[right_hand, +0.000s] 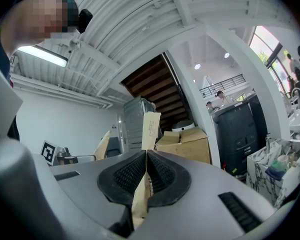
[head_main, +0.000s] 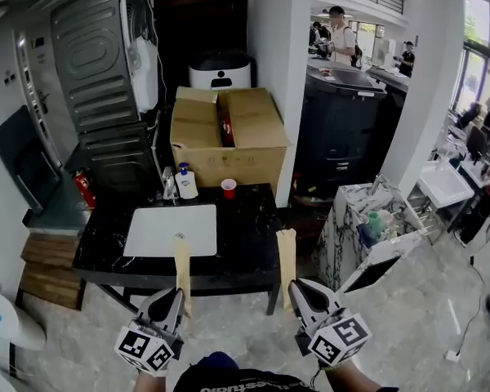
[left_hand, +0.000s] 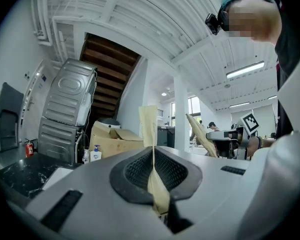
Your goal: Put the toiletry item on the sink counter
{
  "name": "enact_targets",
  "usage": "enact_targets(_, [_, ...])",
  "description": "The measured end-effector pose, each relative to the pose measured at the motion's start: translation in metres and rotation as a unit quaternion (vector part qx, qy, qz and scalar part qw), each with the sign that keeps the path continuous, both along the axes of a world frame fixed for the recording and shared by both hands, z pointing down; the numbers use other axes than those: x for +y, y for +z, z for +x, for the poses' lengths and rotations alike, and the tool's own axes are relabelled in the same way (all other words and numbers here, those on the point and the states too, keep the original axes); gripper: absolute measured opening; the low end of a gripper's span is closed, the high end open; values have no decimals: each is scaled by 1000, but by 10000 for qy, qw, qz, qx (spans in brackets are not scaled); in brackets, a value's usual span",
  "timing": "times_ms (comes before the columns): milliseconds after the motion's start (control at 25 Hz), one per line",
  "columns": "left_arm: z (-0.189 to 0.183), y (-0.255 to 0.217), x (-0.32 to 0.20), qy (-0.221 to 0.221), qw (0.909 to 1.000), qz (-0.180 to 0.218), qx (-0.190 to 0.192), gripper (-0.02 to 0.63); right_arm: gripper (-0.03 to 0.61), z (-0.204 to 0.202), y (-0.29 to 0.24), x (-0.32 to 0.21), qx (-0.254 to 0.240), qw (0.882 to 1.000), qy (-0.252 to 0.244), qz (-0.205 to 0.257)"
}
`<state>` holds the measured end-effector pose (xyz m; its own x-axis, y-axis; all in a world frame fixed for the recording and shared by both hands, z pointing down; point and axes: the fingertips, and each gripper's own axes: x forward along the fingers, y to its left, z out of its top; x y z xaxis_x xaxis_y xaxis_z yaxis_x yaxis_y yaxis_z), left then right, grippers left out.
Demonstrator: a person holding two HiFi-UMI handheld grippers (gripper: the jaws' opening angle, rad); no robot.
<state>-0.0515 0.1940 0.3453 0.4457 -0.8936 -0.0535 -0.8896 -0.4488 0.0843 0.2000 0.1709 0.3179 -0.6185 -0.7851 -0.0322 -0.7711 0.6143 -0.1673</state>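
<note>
The black sink counter with its white basin lies just ahead of me. My left gripper is shut on a flat tan paper packet that sticks out over the counter's front edge. My right gripper is shut on a second tan packet, also reaching the front edge. In the left gripper view the packet stands upright between the closed pads. The right gripper view shows its packet pinched the same way. Both grippers point level toward the counter.
A soap pump bottle, a faucet and a red cup stand at the counter's back. Behind are a cardboard box and a tilted grey appliance. A marble-patterned stand is at right. People stand far back.
</note>
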Motion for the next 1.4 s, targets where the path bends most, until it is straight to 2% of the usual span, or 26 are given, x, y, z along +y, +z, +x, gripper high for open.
enact_targets(280, [1,4,-19,-4,10000,-36,-19,21,43,3,12,-21,-49,9999,26,-134])
enact_targets(560, [-12,23,-84,108,9998,-121,135,21,43,-12,27,-76,74,9994,133,-304])
enact_targets(800, [-45,27,-165,206,9994,-144,253,20,43,-51,23,-152,191,9992,178,-313])
enact_targets(1080, [-89,8,-258,335,9989,65,308,20,43,-103,-1,-242,232,9995,192,-107])
enact_targets(1400, [-112,11,-319,619,9972,100,408,20,43,-142,1,-292,272,9990,291,-220])
